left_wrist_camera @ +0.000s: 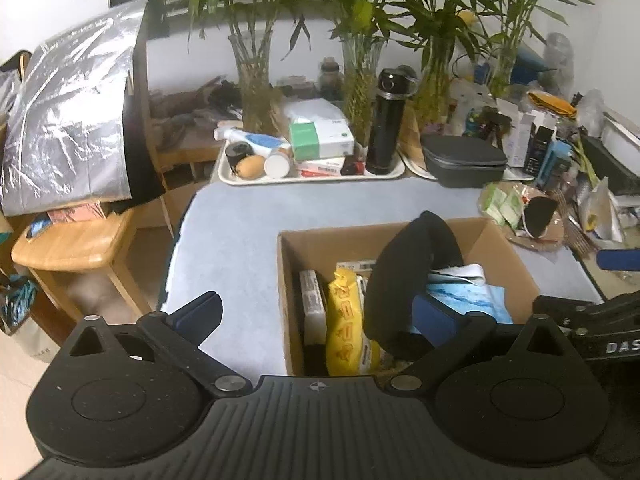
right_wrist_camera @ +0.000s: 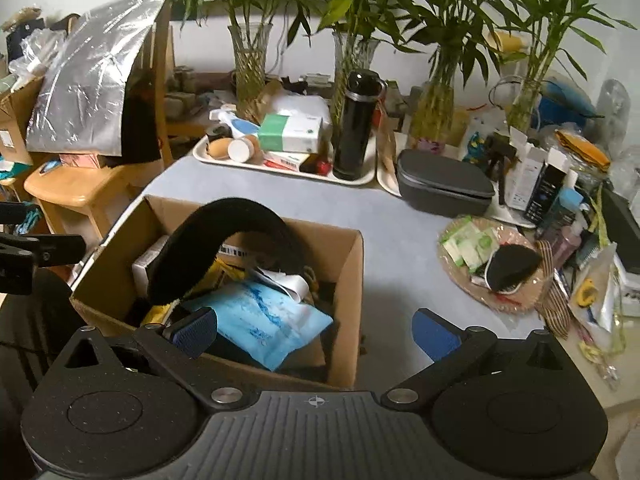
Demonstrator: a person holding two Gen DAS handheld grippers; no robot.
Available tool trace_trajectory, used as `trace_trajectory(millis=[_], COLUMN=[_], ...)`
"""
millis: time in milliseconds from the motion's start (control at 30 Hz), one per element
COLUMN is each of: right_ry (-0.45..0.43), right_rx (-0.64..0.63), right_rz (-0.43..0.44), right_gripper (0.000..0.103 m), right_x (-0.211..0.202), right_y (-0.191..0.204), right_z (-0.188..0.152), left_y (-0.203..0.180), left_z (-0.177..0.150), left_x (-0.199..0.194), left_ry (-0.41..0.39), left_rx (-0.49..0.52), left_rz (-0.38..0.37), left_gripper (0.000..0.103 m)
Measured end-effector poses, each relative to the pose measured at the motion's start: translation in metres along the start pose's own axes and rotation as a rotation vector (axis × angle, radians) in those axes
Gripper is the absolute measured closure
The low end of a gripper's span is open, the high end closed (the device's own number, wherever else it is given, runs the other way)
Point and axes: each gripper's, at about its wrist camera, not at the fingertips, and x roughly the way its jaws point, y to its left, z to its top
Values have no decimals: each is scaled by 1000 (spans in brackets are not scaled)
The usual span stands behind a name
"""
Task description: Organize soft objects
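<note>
Wooden stool point(left_wrist_camera: 76, 248): far left, beside the table, with a silver foil bag point(left_wrist_camera: 68, 120) leaning over it.
Left gripper point(left_wrist_camera: 316, 312): jaws spread wide, nothing between them; the left blue pad hangs over the grey-blue table point(left_wrist_camera: 240, 220), the right pad sits just inside the box by the black cushion.
Cardboard box point(left_wrist_camera: 286, 280): open, on the table, near its left edge in the right wrist view.
Yellow packet point(left_wrist_camera: 346, 320): upright in the box, against a white packet on its left.
Black neck cushion point(right_wrist_camera: 240, 220): a curved, arching soft piece standing out of the box – one end down among the contents, the arch above the rim.
Blue-and-white pouch point(right_wrist_camera: 264, 320): lies flat in the box under the cushion's arch, toward the near right corner.
Right gripper point(right_wrist_camera: 316, 334): jaws spread wide, holding nothing – left finger over the box's near edge, touching or just above the pouch, I cannot tell which; right finger over bare table.
Tray point(right_wrist_camera: 280, 170): behind the box, carrying a black flask point(right_wrist_camera: 354, 128), a green-and-white carton and small jars.
Grey case point(right_wrist_camera: 442, 186): right of the tray.
Woven plate point(right_wrist_camera: 492, 268): further right, holding green sachets and a black pad.
Vases: 4 glass ones with bamboo along the back wall.
</note>
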Motion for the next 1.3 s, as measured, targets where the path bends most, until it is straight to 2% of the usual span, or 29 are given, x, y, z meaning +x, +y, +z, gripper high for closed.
trace_trajectory(millis=[67,233,433,733,1300], right_ry=[16,47,104,155,191], right_rx=[8,7,14,15,14], right_rz=[-14,-67,-89,-77,-74], right_gripper=[0,0,0,0,0], right_x=[0,3,9,17,22], right_y=[1,3,4,7,3], right_z=[0,-1,-8,-19,-28], left_y=[1,-1,-2,-5,-10], left_z=[0,-3,-8,-21,-31], left_x=[0,0,3,11,20], left_ry=[11,40,77,124,178], left_rx=[-10,-7,2,22,13], left_rz=[-24,-18,34,16,11], left_gripper=[0,0,0,0,0])
